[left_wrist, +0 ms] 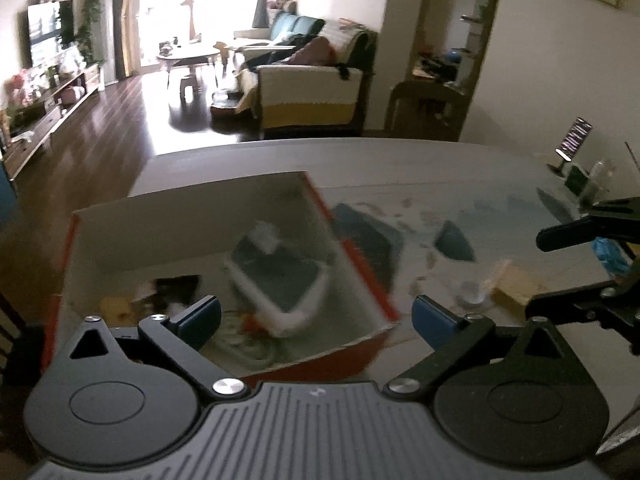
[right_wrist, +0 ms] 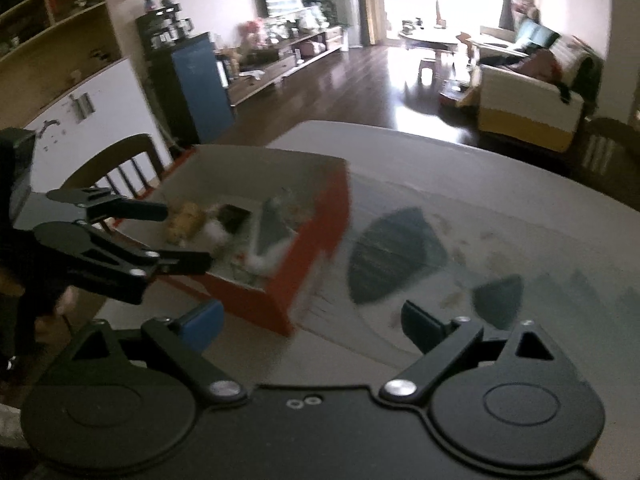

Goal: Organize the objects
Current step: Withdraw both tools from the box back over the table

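Note:
An open red box (left_wrist: 362, 276) with a pale inside stands on the table, blurred in both views. In it lie a white-and-dark flat device (left_wrist: 280, 280), a black item (left_wrist: 176, 286), a yellow object (right_wrist: 184, 220) and pale cables (left_wrist: 244, 344). My left gripper (left_wrist: 316, 320) hangs open over the box's near right corner, with nothing between its blue pads. In the right wrist view the left gripper (right_wrist: 180, 236) reaches over the red box (right_wrist: 316, 220) from the left. My right gripper (right_wrist: 314, 328) is open and empty, just right of the box.
On the table right of the box lie a yellow block (left_wrist: 514, 284), a small white item (left_wrist: 474, 294) and a blue crumpled thing (left_wrist: 608, 256). A phone on a stand (left_wrist: 576, 140) is at the far right. A wooden chair (right_wrist: 120, 160) stands behind the box.

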Demonstrator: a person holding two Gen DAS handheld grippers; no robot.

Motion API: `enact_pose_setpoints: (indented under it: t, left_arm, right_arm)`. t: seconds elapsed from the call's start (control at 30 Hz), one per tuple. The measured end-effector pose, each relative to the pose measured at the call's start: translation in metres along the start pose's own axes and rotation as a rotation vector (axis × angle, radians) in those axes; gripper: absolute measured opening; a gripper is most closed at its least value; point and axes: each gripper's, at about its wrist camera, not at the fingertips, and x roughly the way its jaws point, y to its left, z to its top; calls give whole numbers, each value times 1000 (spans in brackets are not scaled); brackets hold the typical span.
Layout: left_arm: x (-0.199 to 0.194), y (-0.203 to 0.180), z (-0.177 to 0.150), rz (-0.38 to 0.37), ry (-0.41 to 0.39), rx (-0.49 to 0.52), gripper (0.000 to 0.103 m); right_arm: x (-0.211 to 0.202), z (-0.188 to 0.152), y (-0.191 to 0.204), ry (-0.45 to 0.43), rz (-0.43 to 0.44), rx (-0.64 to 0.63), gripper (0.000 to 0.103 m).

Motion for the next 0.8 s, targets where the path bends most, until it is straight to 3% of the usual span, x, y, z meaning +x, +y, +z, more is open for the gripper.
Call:
enact_pose_setpoints:
  t: [0.4,0.8]
  left_arm:
    - [44,-97,-7,-117,37,106,102]
    - [126,-165,-15,-144,112,186,102]
  right_arm:
    - [-17,-58,-92,66,-145,82,96]
    - [5,-90,-162,153,-205,116,96]
